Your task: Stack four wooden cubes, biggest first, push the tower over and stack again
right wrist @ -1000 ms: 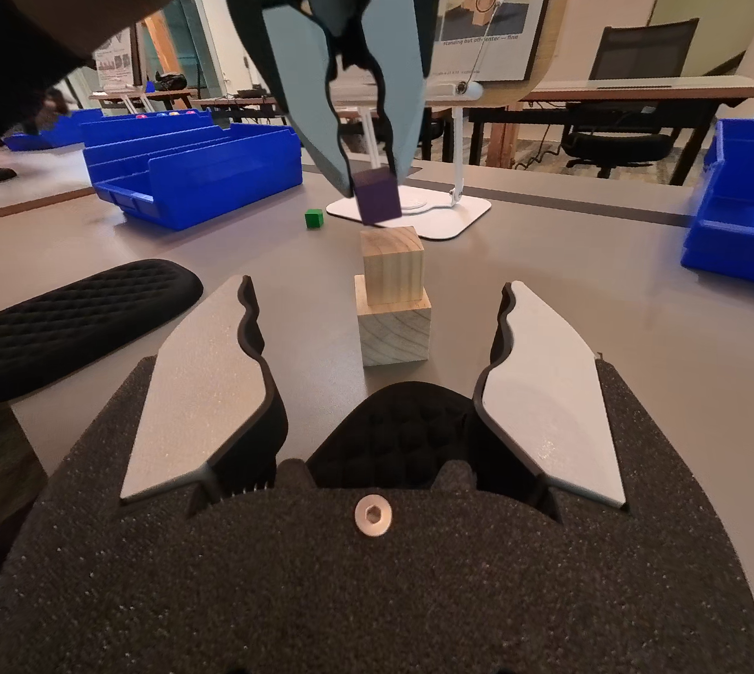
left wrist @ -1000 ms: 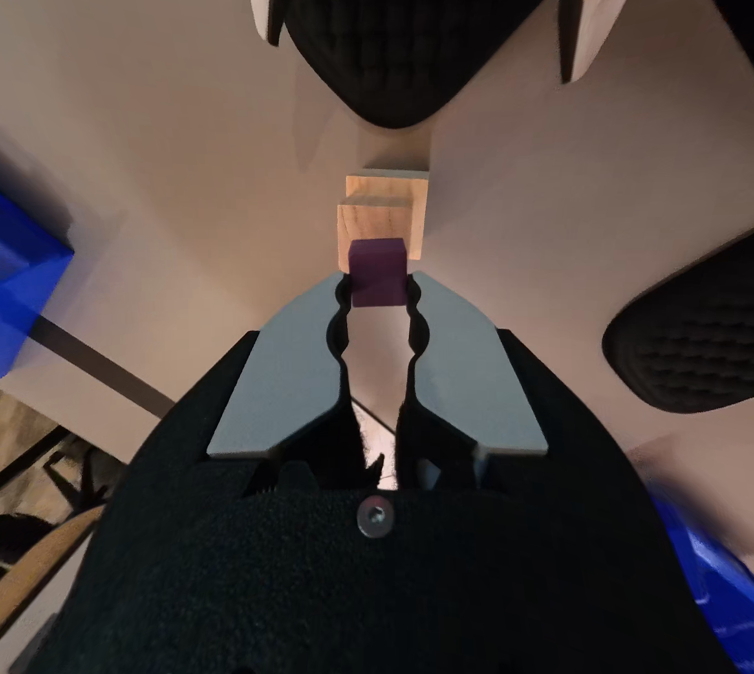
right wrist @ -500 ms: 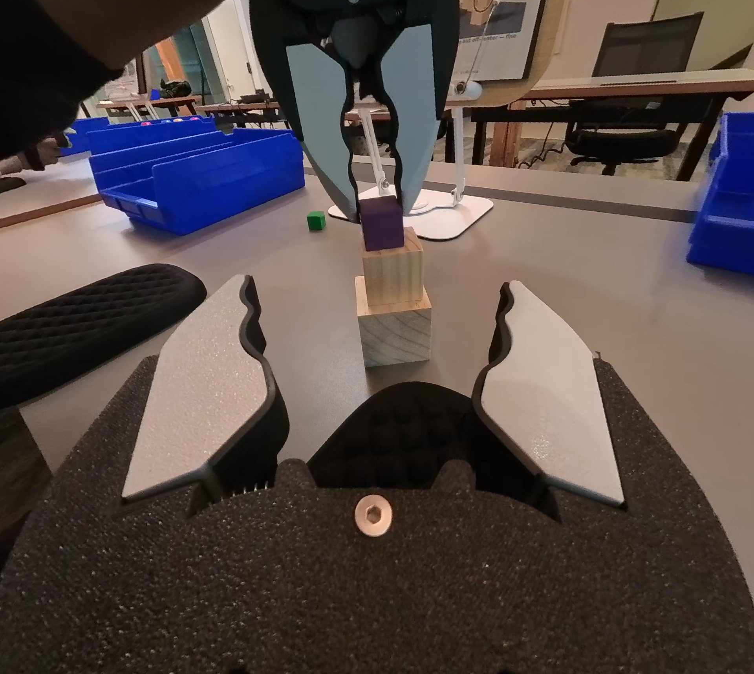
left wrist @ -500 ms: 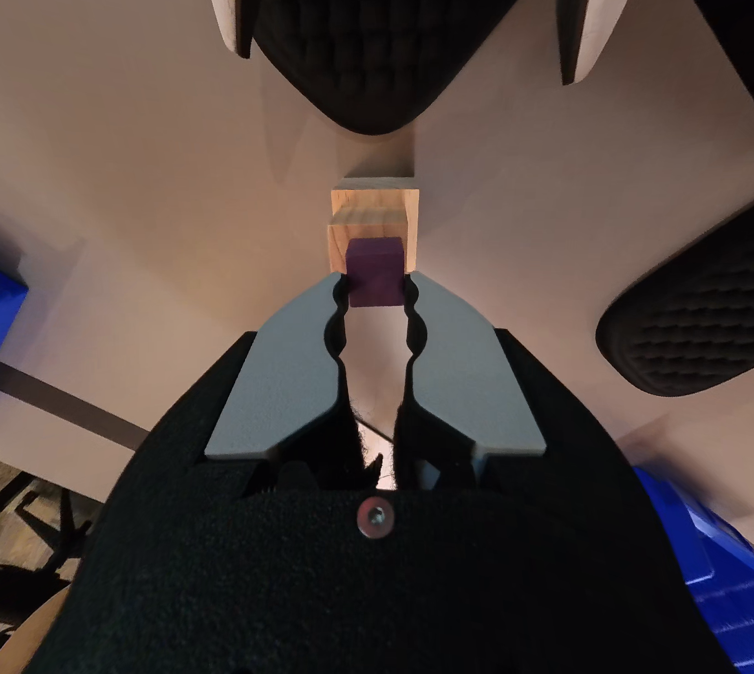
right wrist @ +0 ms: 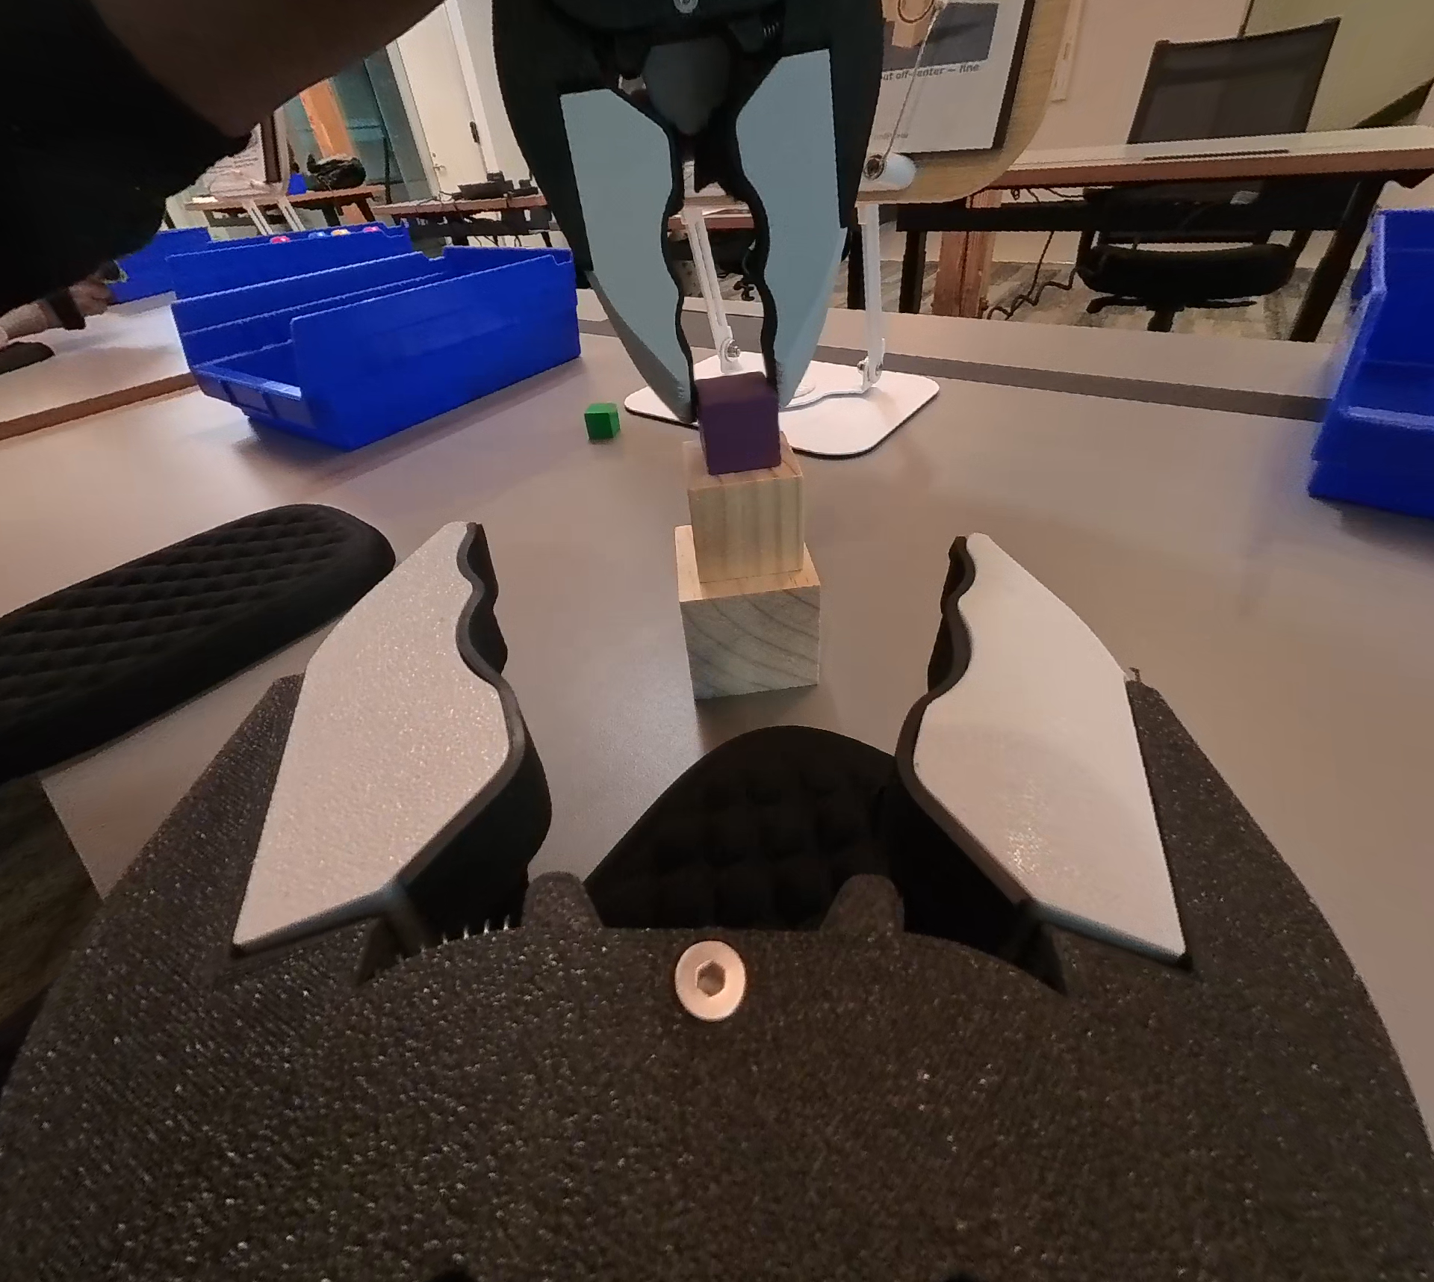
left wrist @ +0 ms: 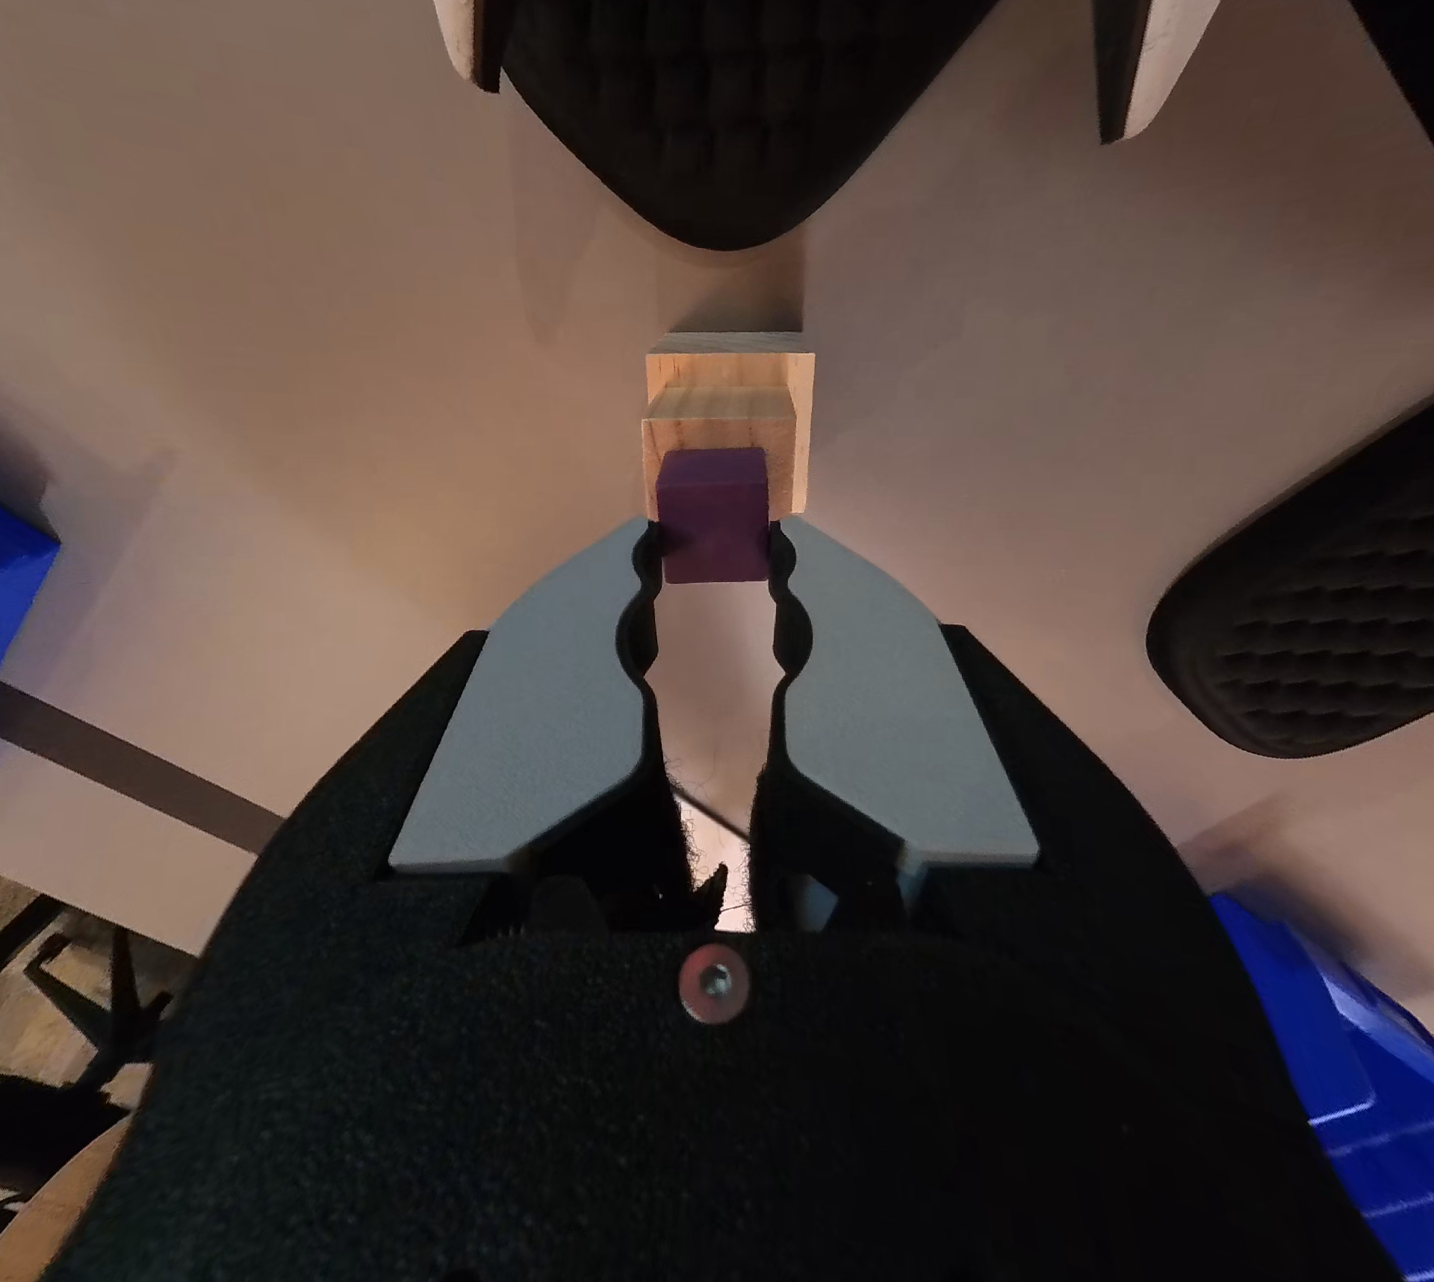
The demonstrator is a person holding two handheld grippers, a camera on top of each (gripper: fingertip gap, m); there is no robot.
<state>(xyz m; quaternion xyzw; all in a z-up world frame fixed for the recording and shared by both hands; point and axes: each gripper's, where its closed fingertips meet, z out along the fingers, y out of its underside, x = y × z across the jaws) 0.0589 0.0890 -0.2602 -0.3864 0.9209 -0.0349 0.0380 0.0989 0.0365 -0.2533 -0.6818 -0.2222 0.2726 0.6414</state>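
A purple cube (right wrist: 738,423) sits on top of a two-block wooden stack: a smaller wooden cube (right wrist: 746,521) resting on a larger wooden cube (right wrist: 751,633), which stands on the grey table (right wrist: 1086,546). The left gripper (left wrist: 715,531) comes down from above, its two black pads clamped on the purple cube's sides. The right gripper (right wrist: 718,550) lies low on the near side of the stack, its fingers spread wide apart with nothing between the pads. A small green cube (right wrist: 601,422) lies far left of the stack, near a blue bin (right wrist: 372,352). A white stand base (right wrist: 861,410) sits just behind. A black padded rest (right wrist: 178,616) lies at the left.
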